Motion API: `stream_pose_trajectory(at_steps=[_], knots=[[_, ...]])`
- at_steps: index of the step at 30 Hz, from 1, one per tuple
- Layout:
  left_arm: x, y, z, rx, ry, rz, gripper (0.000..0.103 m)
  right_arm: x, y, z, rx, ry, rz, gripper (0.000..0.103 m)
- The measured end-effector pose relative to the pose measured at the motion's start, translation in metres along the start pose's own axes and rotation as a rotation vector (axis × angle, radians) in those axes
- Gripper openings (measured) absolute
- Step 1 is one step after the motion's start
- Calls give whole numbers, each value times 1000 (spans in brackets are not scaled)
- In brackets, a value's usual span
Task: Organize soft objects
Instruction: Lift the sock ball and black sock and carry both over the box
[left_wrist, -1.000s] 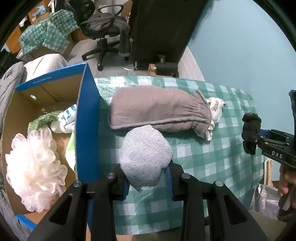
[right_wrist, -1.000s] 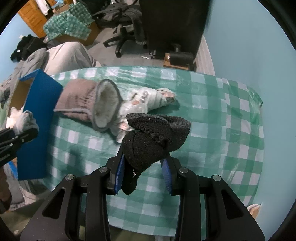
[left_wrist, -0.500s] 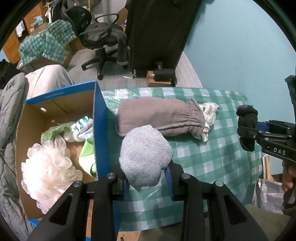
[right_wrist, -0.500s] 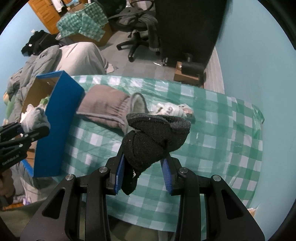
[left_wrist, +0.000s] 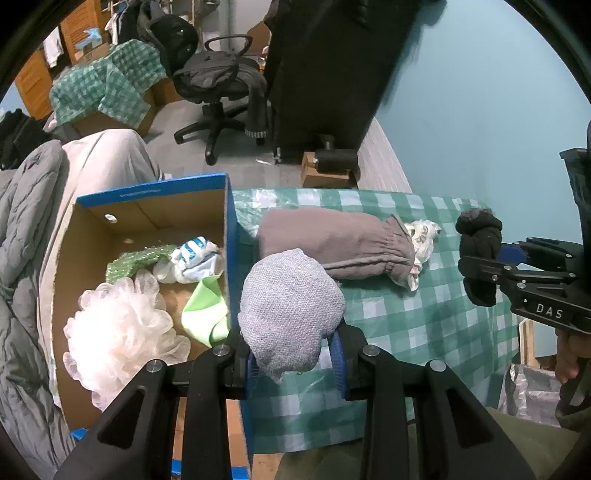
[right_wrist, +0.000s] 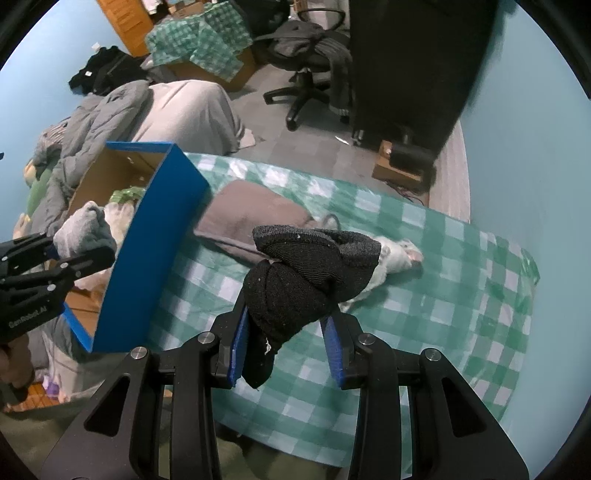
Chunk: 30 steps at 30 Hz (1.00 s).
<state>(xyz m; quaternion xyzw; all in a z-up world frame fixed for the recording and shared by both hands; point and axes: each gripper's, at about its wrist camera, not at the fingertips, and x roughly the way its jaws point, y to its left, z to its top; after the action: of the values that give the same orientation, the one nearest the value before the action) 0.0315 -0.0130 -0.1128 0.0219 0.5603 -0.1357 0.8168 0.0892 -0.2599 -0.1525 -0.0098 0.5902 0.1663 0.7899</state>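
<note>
My left gripper (left_wrist: 295, 360) is shut on a rolled grey sock (left_wrist: 290, 310), held above the right wall of the blue cardboard box (left_wrist: 229, 236). My right gripper (right_wrist: 284, 347) is shut on a rolled black sock (right_wrist: 306, 273), held above the green checked tablecloth (right_wrist: 443, 314). A brown mitten (left_wrist: 332, 240) with a white cloth (left_wrist: 423, 236) at its cuff lies on the table. The box holds a white bath pouf (left_wrist: 118, 325), a green scrubber (left_wrist: 136, 260), a light green cloth (left_wrist: 205, 314) and a blue-white item (left_wrist: 192, 258).
The box (right_wrist: 155, 251) stands at the table's left edge. A grey duvet (left_wrist: 22, 236) lies left of the box. An office chair (left_wrist: 218, 88) and a dark cabinet (left_wrist: 325, 66) stand beyond the table. The teal wall (right_wrist: 524, 147) borders the right side.
Both grippers have risen and pulled back from the table with their socks. The left one has shifted leftward, so more of the box interior shows.
</note>
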Motion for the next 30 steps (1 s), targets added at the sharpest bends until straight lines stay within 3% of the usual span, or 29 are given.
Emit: stream_pose_trajectory(at_steps=[30], knots=[[-20, 95, 13, -163, -67, 97, 32, 21, 106, 68, -270, -10, 137, 35]])
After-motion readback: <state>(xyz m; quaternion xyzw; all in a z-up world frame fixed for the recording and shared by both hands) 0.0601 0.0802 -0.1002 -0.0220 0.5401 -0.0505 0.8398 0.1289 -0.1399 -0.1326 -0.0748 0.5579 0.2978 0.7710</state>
